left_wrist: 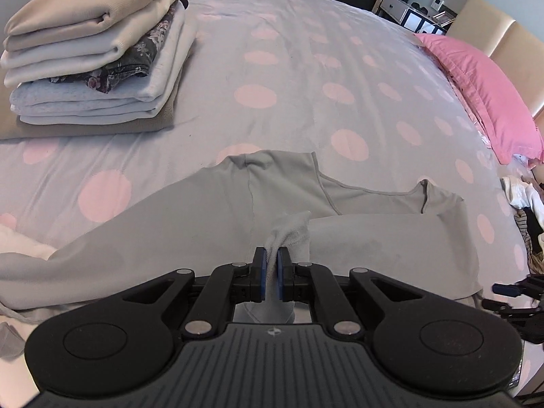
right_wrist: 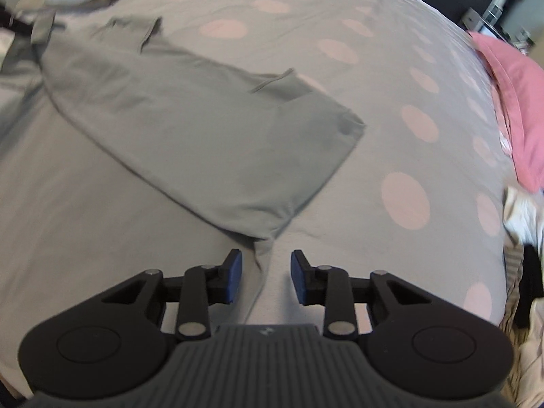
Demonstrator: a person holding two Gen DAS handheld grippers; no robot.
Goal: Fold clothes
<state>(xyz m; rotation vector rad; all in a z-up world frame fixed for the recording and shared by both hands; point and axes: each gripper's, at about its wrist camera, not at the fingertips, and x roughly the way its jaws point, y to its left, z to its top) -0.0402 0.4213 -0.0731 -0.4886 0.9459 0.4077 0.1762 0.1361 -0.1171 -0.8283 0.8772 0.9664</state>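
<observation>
Two left fingers pinching grey shirt cuff, right fingers spread astride hem corner

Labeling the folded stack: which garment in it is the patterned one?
The dark floral piece, sandwiched mid-stack with its edge sticking out. Every other layer is plain: beige on top, pale grey and white around it.

I am working in a home bedroom: a bed spread with a grey duvet dotted pink, a pink pillow against a padded headboard, a stack of folded clothes, and a small white cabinet beyond.
</observation>
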